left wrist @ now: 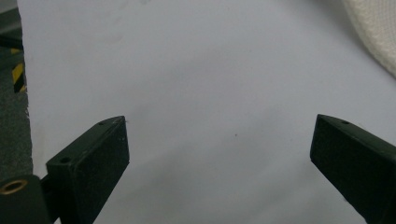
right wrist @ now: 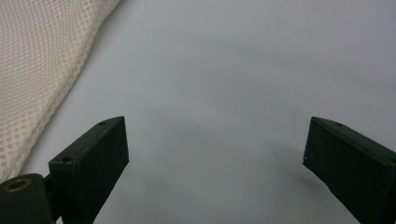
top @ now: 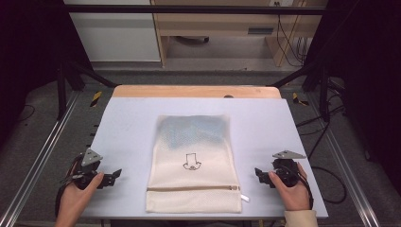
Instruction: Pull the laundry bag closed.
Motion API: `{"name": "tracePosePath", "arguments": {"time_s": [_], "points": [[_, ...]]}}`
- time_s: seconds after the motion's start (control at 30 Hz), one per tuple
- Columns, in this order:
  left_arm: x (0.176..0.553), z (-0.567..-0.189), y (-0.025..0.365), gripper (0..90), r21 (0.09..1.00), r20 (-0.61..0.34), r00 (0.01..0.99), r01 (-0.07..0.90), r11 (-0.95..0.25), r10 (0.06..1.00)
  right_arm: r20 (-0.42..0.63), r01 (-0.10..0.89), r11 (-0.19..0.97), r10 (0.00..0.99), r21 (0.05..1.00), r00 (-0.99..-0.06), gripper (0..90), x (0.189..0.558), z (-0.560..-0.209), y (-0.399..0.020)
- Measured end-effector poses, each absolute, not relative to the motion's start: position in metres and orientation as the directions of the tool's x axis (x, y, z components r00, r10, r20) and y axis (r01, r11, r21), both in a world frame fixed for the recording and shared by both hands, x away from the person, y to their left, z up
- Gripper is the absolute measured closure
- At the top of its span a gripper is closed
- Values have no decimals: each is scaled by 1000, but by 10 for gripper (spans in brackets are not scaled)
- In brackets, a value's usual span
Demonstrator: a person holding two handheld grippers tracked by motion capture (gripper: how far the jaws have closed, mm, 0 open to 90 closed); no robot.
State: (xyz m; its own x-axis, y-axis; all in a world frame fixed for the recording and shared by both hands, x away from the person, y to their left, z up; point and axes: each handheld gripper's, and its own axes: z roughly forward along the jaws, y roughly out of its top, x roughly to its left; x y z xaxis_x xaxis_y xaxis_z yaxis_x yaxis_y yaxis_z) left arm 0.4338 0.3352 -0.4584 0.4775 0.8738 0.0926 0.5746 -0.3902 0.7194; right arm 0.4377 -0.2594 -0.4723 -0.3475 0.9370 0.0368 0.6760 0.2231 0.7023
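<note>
A cream mesh laundry bag [top: 193, 163] lies flat in the middle of the pale table [top: 132, 123], its zipper [top: 194, 188] running across near the front edge and a small black drawing on its face. Something bluish shows through its far half. My left gripper [top: 116, 176] rests on the table left of the bag, open, jaws wide apart over bare table [left wrist: 210, 93]; the bag's edge [left wrist: 373, 32] is at the upper right there. My right gripper [top: 258, 176] sits right of the bag, open too, with the bag's mesh [right wrist: 42, 60] at the left.
A wooden strip [top: 196, 91] borders the table's far edge. Black frame posts [top: 64, 80] stand at both back corners, with cables [top: 326, 137] trailing on the floor to the right. Metal rails [top: 38, 161] run along both sides. A wooden cabinet [top: 213, 28] stands beyond.
</note>
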Motion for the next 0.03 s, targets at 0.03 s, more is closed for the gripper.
{"name": "tracePosePath", "arguments": {"time_s": [0.03], "points": [[432, -457, 333, 45, 725, 104, 484, 562, -399, 869, 38, 673, 227, 934, 704, -354, 72, 437, -472, -259]]}}
